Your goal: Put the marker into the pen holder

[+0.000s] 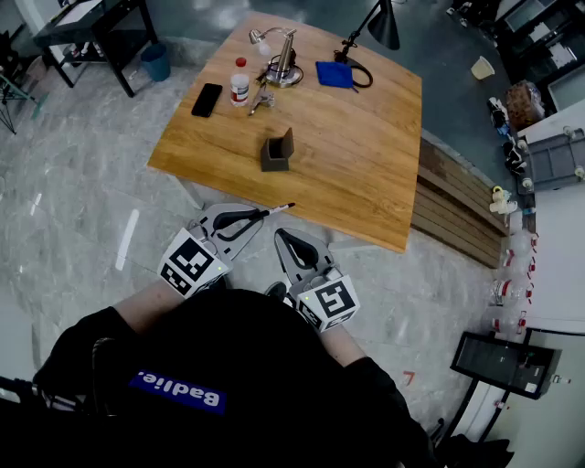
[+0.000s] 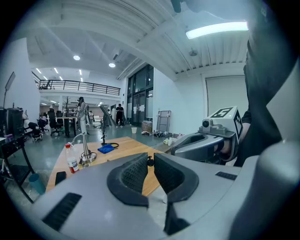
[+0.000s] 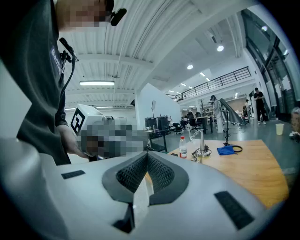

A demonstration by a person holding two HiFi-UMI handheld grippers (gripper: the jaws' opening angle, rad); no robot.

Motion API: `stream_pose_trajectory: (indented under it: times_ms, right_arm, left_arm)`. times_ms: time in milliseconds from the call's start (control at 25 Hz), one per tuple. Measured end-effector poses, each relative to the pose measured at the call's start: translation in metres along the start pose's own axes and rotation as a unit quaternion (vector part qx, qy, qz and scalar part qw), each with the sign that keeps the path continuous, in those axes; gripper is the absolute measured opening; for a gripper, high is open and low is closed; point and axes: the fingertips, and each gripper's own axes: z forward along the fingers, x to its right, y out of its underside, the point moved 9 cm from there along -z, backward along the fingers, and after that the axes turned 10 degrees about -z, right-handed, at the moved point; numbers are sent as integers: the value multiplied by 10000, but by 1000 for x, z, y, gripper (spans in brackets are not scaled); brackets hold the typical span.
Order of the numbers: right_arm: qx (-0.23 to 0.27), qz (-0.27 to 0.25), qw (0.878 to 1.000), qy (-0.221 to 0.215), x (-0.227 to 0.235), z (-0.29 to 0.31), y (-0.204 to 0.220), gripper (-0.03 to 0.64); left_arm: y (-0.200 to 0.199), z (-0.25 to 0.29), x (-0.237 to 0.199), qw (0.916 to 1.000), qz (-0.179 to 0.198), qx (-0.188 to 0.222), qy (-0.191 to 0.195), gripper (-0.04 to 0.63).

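My left gripper point(image 1: 249, 219) is shut on a black marker point(image 1: 277, 210), whose tip sticks out to the right just off the table's near edge. In the left gripper view the marker point(image 2: 150, 161) shows as a small dark end pinched between the jaw tips of that gripper point(image 2: 150, 165). The right gripper point(image 1: 286, 238) hangs beside it, shut and holding nothing; its jaws point(image 3: 146, 157) meet at the tips. The dark grey pen holder point(image 1: 276, 152) stands upright on the wooden table point(image 1: 366, 174), well beyond both grippers.
At the table's far side lie a black phone point(image 1: 207, 99), a white bottle with a red cap point(image 1: 239, 82), a silver lamp point(image 1: 279, 62), a blue cloth point(image 1: 335, 74) and a black desk lamp point(image 1: 380, 22). A wooden bench point(image 1: 457, 212) runs along the right.
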Motion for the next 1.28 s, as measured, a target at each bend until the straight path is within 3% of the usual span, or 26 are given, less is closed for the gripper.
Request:
stream_pose_trajectory:
  times_ms: [280, 400, 680, 1280]
  right_arm:
    - [-136, -36, 9999, -53, 12, -2, -7, 5]
    - [164, -145, 9997, -86, 19, -1, -5, 5]
    - [100, 95, 9998, -131, 31, -5, 0, 6]
    - [283, 238, 9983, -459, 76, -49, 27, 6]
  left_arm:
    - [-5, 10, 4, 10000, 74, -42, 13, 51]
    - [-4, 15, 4, 9999, 76, -66, -13, 51]
    - [-1, 25, 4, 9997, 50, -154, -160, 51]
    - [-7, 52, 15, 9923, 67, -229, -1216, 51]
